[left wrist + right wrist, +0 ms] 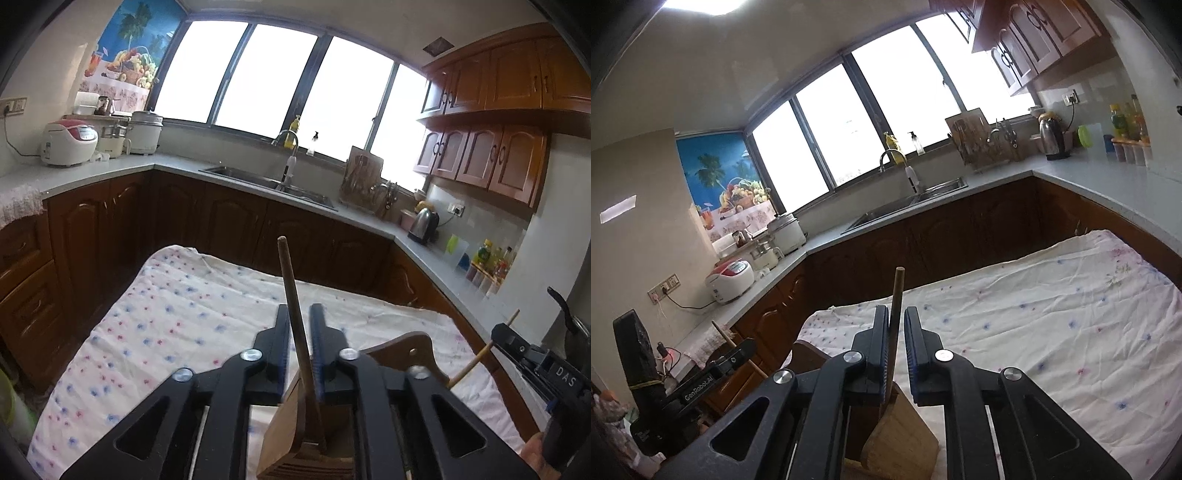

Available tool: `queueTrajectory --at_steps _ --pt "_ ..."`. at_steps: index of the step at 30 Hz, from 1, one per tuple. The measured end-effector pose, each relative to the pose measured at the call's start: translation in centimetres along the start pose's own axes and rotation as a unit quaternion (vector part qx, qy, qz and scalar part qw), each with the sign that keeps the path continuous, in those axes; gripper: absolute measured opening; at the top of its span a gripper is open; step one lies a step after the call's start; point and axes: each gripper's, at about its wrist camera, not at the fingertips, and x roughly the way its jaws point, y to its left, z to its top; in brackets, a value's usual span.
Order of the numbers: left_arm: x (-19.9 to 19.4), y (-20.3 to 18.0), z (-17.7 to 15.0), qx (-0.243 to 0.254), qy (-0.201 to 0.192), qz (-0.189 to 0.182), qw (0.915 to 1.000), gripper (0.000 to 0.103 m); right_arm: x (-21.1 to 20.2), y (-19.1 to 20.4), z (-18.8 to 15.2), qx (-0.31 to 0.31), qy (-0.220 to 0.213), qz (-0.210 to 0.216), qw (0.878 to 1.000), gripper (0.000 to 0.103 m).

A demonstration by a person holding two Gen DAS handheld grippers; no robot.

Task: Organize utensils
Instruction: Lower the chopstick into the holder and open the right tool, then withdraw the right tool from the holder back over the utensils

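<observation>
Your left gripper (300, 347) stands slightly open around a wooden utensil (295, 314) rising upright between its pads, its lower end in the wooden holder (295, 443) directly below; the right gripper (896, 347) likewise.

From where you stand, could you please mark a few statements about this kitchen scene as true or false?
1. A wooden handle stands between the fingers of the left tool. True.
2. The cloth is plain white. False: it carries blue and pink flowers.
3. A kettle stands on the counter. True.
4. The sink lies under the wall cupboards. False: it lies under the window.
5. Nothing stands between the fingers of the right tool. False: a second handle stands there.
</observation>
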Motion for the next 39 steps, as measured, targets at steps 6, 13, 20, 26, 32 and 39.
queueTrajectory --at_steps 6,13,20,26,32,39 --pt "-0.7 -0.4 0.0 0.01 0.0 0.001 0.9999 0.04 -0.5 -0.1 0.3 0.012 0.006 0.017 1.0 0.055" --pt "-3.1 -0.3 -0.6 0.019 -0.008 0.01 0.9998 0.087 -3.5 -0.8 0.3 0.034 -0.007 0.036 0.999 0.093" --pt "-8.2 1.0 -1.8 -0.004 -0.013 0.016 0.9998 0.102 -8.8 -3.1 -0.7 0.06 -0.026 0.02 0.998 0.099" --pt "-13.0 0.9 -3.7 -0.016 -0.006 0.01 0.9998 0.102 -13.1 -4.7 -3.0 0.065 -0.02 -0.018 0.998 0.099" --pt "-16.4 0.6 -5.8 -0.019 0.019 -0.001 0.9996 0.102 -16.5 -5.8 -5.6 0.058 -0.007 -0.063 0.996 0.099" --pt "-18.9 -0.5 -7.4 -0.013 0.052 -0.011 0.9985 0.102 -20.1 -6.7 -8.9 0.053 0.005 -0.103 0.993 0.099"
